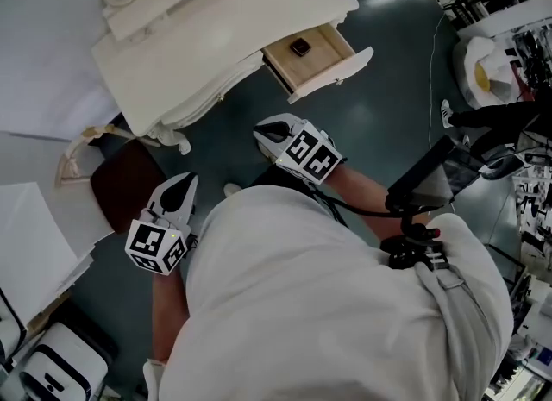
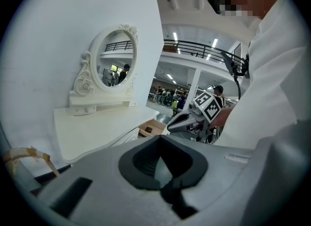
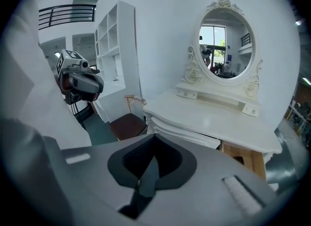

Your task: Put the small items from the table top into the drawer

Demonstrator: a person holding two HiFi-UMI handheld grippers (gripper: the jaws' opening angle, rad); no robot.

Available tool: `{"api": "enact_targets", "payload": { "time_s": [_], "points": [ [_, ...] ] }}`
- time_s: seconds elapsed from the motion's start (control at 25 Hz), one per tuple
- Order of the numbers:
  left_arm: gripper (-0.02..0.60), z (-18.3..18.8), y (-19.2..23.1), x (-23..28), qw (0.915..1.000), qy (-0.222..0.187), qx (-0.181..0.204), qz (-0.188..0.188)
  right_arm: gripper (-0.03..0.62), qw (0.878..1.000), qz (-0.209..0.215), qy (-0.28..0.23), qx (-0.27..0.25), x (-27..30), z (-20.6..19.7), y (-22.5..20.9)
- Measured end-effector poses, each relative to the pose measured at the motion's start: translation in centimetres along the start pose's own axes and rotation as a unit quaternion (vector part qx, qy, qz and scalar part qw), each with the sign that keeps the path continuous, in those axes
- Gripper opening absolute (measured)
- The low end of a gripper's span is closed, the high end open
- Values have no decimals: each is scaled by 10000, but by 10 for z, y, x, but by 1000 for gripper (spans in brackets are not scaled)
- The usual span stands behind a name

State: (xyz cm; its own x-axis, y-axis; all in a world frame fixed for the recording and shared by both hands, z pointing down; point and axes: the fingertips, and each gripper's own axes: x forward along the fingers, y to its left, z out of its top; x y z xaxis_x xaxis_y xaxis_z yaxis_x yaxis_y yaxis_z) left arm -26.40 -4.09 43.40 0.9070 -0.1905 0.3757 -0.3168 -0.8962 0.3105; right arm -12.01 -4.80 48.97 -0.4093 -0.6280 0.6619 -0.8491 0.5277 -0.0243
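The drawer (image 1: 332, 74) stands pulled out of the white vanity (image 1: 216, 37), with a small dark item (image 1: 300, 46) lying inside it. The right gripper (image 1: 266, 132) hangs near the drawer's front and the left gripper (image 1: 186, 180) well to the drawer's left, both with jaws closed together and empty. A dark-seated chair (image 1: 125, 182) stands left of the drawer, beside the left gripper.

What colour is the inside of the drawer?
The drawer is light wood-brown inside. The head view shows it best.
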Motion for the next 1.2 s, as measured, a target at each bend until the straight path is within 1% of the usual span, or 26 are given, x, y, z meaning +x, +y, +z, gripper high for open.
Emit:
{"api": "enact_targets", "payload": {
  "time_s": [0.28, 0.88, 1.0, 1.2],
  "points": [
    [2, -3, -3, 5, 9999, 70, 26, -76, 0, 10000, 28, -4, -47, 1, -3, 3],
    [2, -2, -4, 10, 9996, 201, 71, -193, 0, 9999, -93, 38, -110, 1, -6, -1],
    [2, 7, 0, 25, 9994, 237, 79, -226, 0, 9999, -84, 53, -68, 2, -7, -18],
    [2, 33, 11, 85, 9991, 346, 55, -249, 0, 10000, -40, 78, 31, 4, -14, -82]
  ]
}}
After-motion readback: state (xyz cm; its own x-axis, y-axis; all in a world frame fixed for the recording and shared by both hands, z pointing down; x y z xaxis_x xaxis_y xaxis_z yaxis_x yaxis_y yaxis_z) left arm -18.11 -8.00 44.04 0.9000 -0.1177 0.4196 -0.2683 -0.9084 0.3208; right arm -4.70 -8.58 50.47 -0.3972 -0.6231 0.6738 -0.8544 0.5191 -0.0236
